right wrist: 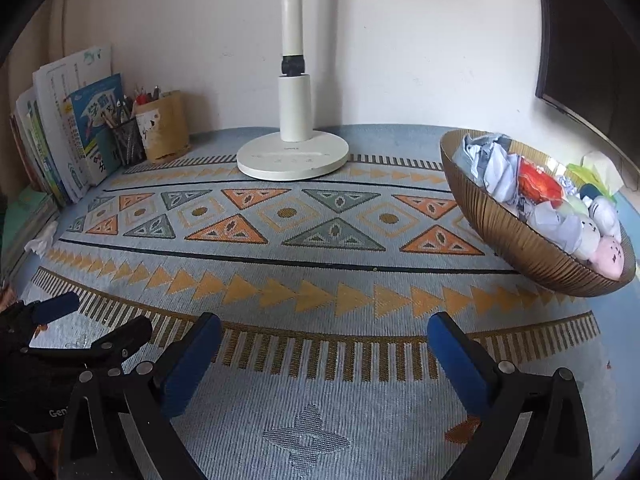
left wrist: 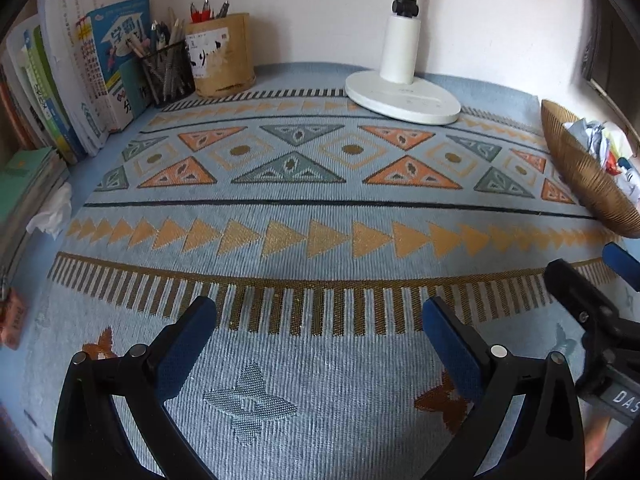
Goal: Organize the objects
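With both jaws spread wide and empty, I see left gripper (left wrist: 318, 316), right gripper (right wrist: 324, 332); bowl (right wrist: 516, 240) ahead-right of right jaws.

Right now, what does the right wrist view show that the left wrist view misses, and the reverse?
Only the right wrist view looks into the bowl: crumpled paper, a red wrapper and small plush toys, with a tissue box behind it.

Only the left wrist view shows an orange packet at the left table edge; of the bowl it mostly shows the outer wall.

Both show the books, two pen holders, the lamp base, a crumpled tissue, the patterned cloth, and both open, empty hand-held grippers: left hand-held gripper, right hand-held gripper.
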A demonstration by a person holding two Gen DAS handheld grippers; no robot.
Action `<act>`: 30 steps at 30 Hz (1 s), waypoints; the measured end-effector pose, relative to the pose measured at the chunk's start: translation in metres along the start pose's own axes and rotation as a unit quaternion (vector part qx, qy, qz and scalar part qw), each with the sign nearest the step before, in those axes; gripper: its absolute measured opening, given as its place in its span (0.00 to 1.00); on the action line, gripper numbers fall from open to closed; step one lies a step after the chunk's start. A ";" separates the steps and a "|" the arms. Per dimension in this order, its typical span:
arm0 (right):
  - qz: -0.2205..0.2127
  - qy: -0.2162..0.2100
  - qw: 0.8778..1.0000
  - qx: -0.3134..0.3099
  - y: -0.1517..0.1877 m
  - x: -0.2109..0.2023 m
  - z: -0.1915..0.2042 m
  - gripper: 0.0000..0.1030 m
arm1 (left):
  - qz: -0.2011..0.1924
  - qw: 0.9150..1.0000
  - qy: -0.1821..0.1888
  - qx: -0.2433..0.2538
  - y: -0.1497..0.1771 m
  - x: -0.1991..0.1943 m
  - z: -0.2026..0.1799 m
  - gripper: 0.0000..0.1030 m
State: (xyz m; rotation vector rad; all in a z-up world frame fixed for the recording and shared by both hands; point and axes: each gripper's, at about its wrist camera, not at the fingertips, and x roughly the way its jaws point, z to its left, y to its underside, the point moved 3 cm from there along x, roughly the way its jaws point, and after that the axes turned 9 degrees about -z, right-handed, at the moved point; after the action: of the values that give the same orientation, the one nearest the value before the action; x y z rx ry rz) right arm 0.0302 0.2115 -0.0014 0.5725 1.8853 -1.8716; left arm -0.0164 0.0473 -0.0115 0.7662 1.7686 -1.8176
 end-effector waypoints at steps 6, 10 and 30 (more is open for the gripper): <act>0.003 0.002 1.000 -0.002 0.002 0.001 0.002 1.00 | -0.002 1.000 -0.005 0.002 0.001 -0.001 0.001 0.99; 0.008 0.002 1.000 -0.001 0.002 0.003 0.001 1.00 | -0.002 1.000 -0.005 0.004 0.001 -0.001 0.001 0.99; 0.064 0.016 0.997 0.026 0.010 0.021 -0.011 1.00 | -0.007 1.000 -0.001 0.001 0.001 -0.003 0.001 0.99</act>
State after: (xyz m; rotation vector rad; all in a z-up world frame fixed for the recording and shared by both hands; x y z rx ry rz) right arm 0.0185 0.2225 -0.0207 0.7262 1.7797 -1.8443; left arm -0.0135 0.0457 -0.0105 0.7539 1.7743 -1.8292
